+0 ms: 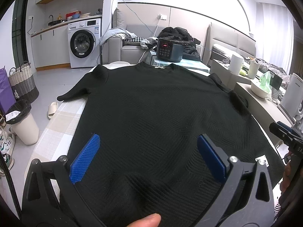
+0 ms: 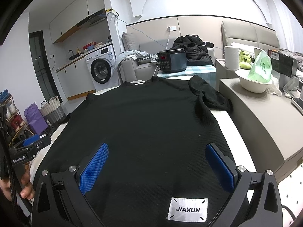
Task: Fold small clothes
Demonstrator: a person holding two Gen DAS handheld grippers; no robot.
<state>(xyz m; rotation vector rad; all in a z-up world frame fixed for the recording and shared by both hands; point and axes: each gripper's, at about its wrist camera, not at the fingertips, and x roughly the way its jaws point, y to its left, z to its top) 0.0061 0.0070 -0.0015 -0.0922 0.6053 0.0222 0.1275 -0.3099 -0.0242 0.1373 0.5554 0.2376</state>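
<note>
A black ribbed short-sleeved sweater lies spread flat on the table, collar at the far end. In the right wrist view the same sweater shows a white label reading JIAXUN near its hem, and its right sleeve is crumpled. My left gripper hovers open over the hem's left part, blue pads wide apart, nothing between them. My right gripper stands open above the hem's right part, likewise holding nothing. A thumb shows at the bottom of the left wrist view.
A checked tablecloth covers the table's left side. A dark rice cooker stands beyond the collar. A grey counter at the right holds a white bowl with a green bag. Bin, baskets and washing machine at left.
</note>
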